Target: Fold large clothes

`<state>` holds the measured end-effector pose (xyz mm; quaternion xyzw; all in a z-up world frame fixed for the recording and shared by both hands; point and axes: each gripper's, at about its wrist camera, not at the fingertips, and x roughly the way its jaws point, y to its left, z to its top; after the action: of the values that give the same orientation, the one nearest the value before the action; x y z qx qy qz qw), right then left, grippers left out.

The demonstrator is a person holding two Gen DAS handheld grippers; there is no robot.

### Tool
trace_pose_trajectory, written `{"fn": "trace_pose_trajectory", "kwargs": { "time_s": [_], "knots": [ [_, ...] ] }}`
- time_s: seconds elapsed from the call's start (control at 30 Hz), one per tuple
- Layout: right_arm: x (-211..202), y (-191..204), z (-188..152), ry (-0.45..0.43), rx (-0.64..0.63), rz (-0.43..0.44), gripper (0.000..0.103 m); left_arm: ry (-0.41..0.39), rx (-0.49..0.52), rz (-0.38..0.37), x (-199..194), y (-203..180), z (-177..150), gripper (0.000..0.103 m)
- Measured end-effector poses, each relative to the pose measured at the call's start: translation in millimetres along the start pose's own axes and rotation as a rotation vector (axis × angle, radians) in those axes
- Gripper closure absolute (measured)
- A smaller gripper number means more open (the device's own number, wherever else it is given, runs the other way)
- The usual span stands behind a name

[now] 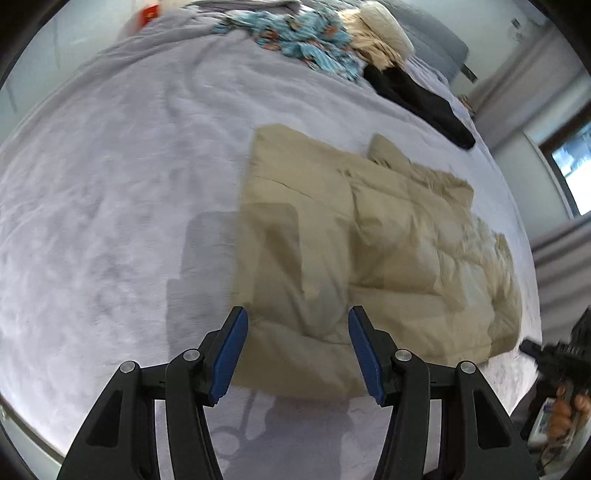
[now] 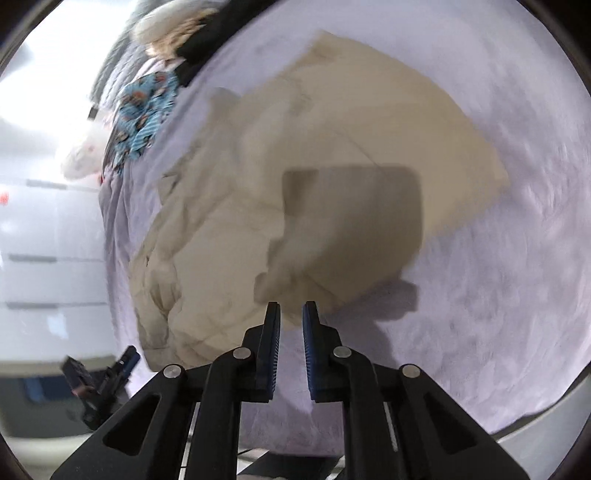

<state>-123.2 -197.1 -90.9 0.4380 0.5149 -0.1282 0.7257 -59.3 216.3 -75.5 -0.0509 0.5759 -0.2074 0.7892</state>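
A beige padded jacket lies folded into a rough rectangle on the grey bed cover. My left gripper is open and empty, held above the jacket's near edge. In the right wrist view the same jacket fills the middle, blurred by motion. My right gripper hovers above the jacket's near edge, its jaws a narrow gap apart with nothing between them. The right gripper also shows at the left wrist view's right edge, held in a hand.
A pile of other clothes lies at the bed's far end: a blue patterned garment, a cream fluffy one and a black one. A window is at right. White drawers stand beside the bed.
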Motion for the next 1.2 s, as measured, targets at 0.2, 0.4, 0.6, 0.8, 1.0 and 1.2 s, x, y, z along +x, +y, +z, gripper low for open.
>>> {"fn": "trace_pose_trajectory", "kwargs": {
  "time_s": [0.2, 0.4, 0.6, 0.8, 1.0, 1.2],
  "knots": [
    [22.7, 18.4, 16.9, 0.016, -0.188, -0.142, 0.089, 0.104, -0.012, 0.156, 53.0, 9.4, -5.0, 0.045],
    [37.6, -38.1, 27.2, 0.092, -0.153, -0.200, 0.093, 0.114, -0.071, 0.277, 64.5, 8.1, -4.2, 0.019],
    [27.2, -41.3, 27.4, 0.125, -0.168, -0.216, 0.089, 0.106, -0.102, 0.353, 26.9, -6.1, -8.7, 0.019],
    [12.1, -35.9, 11.9, 0.131, -0.175, -0.203, 0.089, 0.105, -0.039, 0.353, 4.4, -35.8, -10.8, 0.019],
    [21.1, -13.1, 5.5, 0.153, -0.210, -0.199, 0.089, 0.111, -0.015, 0.317, 1.4, -58.0, -12.2, 0.015],
    [33.0, 4.3, 4.3, 0.167, -0.227, -0.204, 0.089, 0.110, -0.010, 0.311, 8.7, -53.4, -11.4, 0.000]
  ]
}}
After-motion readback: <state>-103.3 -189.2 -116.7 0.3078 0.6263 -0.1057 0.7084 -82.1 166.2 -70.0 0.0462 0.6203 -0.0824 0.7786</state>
